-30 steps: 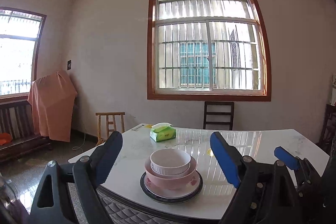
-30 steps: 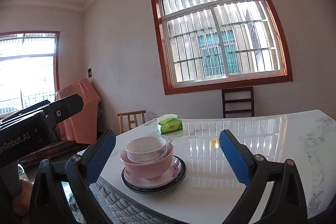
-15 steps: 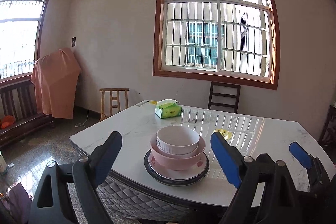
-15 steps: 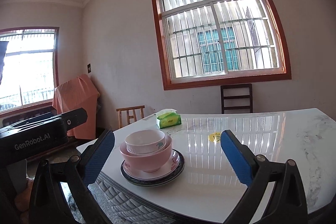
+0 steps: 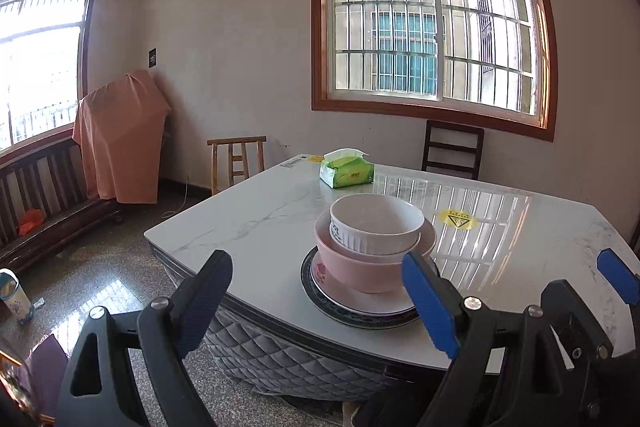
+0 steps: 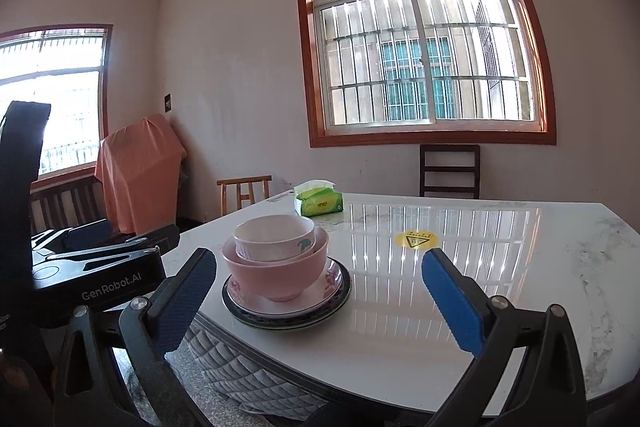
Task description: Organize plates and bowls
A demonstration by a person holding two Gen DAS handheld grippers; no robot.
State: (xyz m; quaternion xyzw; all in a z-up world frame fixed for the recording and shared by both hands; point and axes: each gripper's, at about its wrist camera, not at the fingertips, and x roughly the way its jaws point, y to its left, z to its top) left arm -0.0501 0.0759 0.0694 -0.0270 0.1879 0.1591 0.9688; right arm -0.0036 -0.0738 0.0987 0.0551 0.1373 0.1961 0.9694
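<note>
A stack stands near the table's front left corner: a white bowl (image 5: 376,223) (image 6: 276,239) inside a pink bowl (image 5: 356,271) (image 6: 276,277), on a flowered white plate (image 5: 326,279) (image 6: 324,297), on a dark-rimmed plate (image 5: 316,301) (image 6: 288,323). My left gripper (image 5: 316,267) is open and empty, short of the stack and off the table's edge. My right gripper (image 6: 320,263) is also open and empty, with the stack ahead, left of centre. One of its blue fingers (image 5: 618,277) shows at the right of the left wrist view.
The white marble table (image 6: 460,287) carries a green tissue pack (image 5: 346,173) (image 6: 319,203) at the far side and a yellow sticker (image 6: 414,239). Chairs (image 5: 452,151) stand behind it. A bench with an orange cloth (image 5: 120,143) lines the left wall.
The left gripper has sunk and tipped downward, so the table and floor fill more of its view and the stack looks nearer. The right gripper has dipped only slightly.
</note>
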